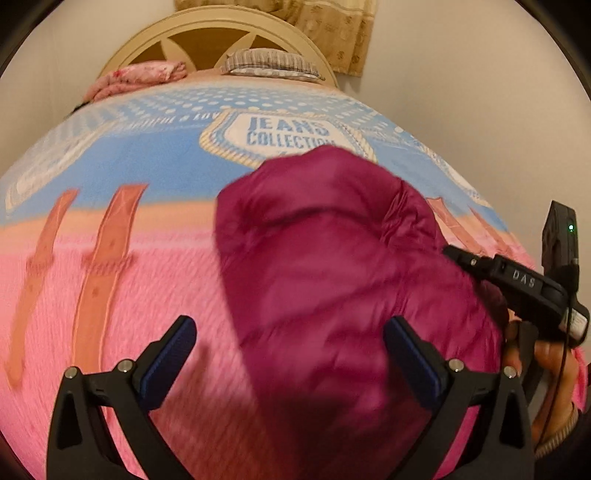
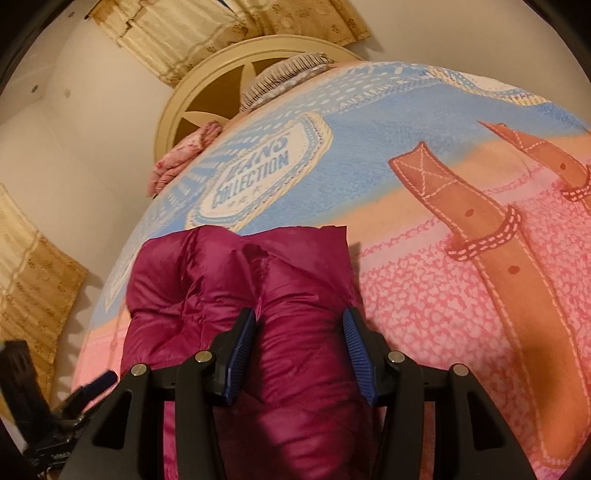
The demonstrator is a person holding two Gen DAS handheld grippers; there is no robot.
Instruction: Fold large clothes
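A magenta puffy jacket (image 1: 332,266) lies bunched and partly folded on the bed; it also shows in the right wrist view (image 2: 240,280). My left gripper (image 1: 290,332) is open wide, held above the jacket's near left part, with nothing between its blue pads. My right gripper (image 2: 299,339) has its jaws partly closed around a fold of the jacket, with the blue pads (image 2: 243,347) pressing the fabric on both sides. The right gripper also shows at the right edge of the left wrist view (image 1: 509,280).
The bed is covered with a pink and blue printed blanket (image 1: 155,162) reading "JEANS COLLECTION". A striped pillow (image 1: 269,64) and a pink folded cloth (image 1: 136,79) lie by the cream headboard (image 1: 207,33). Walls and beige curtains (image 2: 33,280) surround the bed.
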